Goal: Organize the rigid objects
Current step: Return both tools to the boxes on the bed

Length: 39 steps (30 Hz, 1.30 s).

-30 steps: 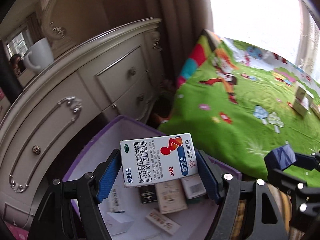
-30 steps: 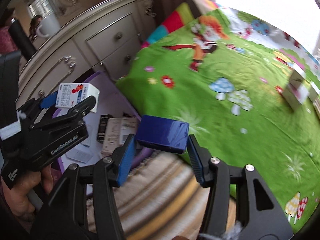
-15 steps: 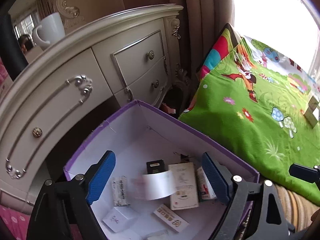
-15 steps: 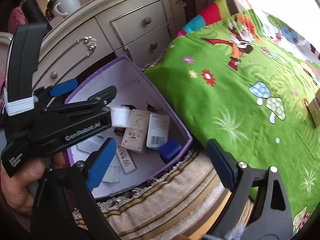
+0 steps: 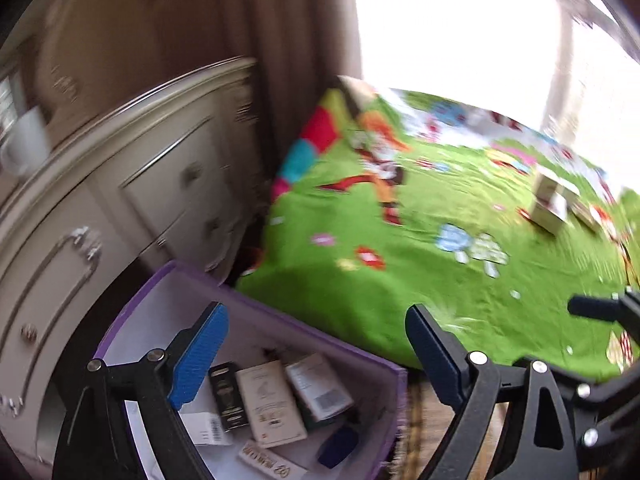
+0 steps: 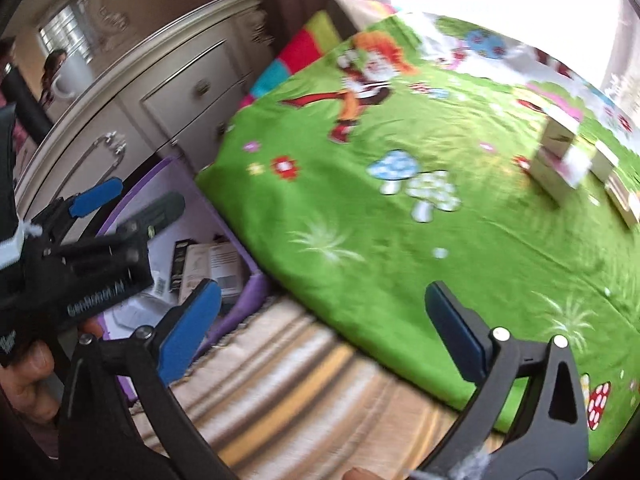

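A: Left claw [image 5: 316,344], state?
B: Spread wide, nothing between the blue pads. It hangs over the near right part of the purple box [image 5: 280,322], which sits on the floor between the cream dresser [image 5: 120,200] and the bed.

A: Right claw [image 6: 324,324]?
B: Also spread, gripping nothing. Below it, a striped rug [image 6: 288,392] and the near edge of the green cartoon bedspread [image 6: 400,240].

A: Box contents?
B: Several small cartons lying flat. A black carton [image 5: 228,396], a cream carton [image 5: 268,404] just right of it, then a white carton with a barcode [image 5: 320,386]. A dark blue box [image 5: 338,446] lies near the right wall, closest to the camera. A flat carton with red print [image 5: 272,466] sits at the near edge.

A: Anything legible?
B: Print on the cartons is too blurred. On the left tool's body, in the right view, white lettering starts "Gen"; the rest smears.

A: What's on the bed?
B: Pale cartons [image 6: 560,164] clustered at the far right, well apart from the purple box.

A: Dresser top?
B: A white mug [image 5: 24,148], far left.
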{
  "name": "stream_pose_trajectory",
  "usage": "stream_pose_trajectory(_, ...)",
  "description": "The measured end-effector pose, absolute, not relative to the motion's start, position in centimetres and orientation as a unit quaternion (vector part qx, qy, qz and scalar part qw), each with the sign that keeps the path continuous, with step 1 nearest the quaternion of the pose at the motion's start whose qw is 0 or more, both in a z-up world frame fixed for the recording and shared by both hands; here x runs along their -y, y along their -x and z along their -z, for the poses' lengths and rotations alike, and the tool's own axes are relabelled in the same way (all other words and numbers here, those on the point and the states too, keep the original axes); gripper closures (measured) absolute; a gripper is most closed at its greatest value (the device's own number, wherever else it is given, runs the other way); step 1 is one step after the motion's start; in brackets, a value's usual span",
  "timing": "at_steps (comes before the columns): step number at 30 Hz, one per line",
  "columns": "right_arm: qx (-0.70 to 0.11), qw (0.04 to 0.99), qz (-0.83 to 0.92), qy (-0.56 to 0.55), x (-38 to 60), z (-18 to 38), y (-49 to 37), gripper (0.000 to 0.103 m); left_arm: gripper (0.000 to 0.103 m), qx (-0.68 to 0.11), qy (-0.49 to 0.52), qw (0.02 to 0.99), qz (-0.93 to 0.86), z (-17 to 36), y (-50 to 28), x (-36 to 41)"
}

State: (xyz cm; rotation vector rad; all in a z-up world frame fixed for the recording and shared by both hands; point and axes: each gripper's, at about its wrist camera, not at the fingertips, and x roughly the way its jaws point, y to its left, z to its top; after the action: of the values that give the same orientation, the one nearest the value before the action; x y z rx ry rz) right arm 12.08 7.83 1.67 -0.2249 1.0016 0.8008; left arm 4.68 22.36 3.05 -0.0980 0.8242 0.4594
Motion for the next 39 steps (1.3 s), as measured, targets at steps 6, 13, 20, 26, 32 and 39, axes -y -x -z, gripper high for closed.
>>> stream_pose_trajectory(6,-0.459,0.818,-0.331,0.097,-3.6,-1.9,-14.4,0.000,0.012,-0.411,0.045,0.900,-0.136,-3.7,-8.1,-18.4)
stream_pose_trajectory(13,-0.465,0.842,-0.267,0.066,3.0,-2.2,-18.5,0.000,0.012,-0.420,0.016,0.904,-0.078,-4.1,-11.8,-13.6)
stream_pose_trajectory(20,-0.460,0.861,-0.208,0.055,8.7,-2.2,-22.2,0.000,0.014,-0.430,-0.005,0.903,-0.027,-4.1,-16.1,-9.8)
stream_pose_trajectory(26,-0.457,0.875,-0.157,0.044,12.8,-2.0,-26.2,0.000,0.016,-0.430,-0.011,0.903,0.005,-4.1,-20.4,-7.4)
stream_pose_trajectory(32,-0.459,0.883,-0.101,0.018,16.3,-1.5,-30.7,0.000,0.022,-0.424,0.012,0.905,0.034,-4.6,-25.3,-6.1)
stream_pose_trajectory(39,-0.459,0.885,-0.067,-0.026,19.1,-0.3,-35.1,0.000,0.025,-0.431,0.022,0.901,0.044,-3.3,-30.9,-5.0)
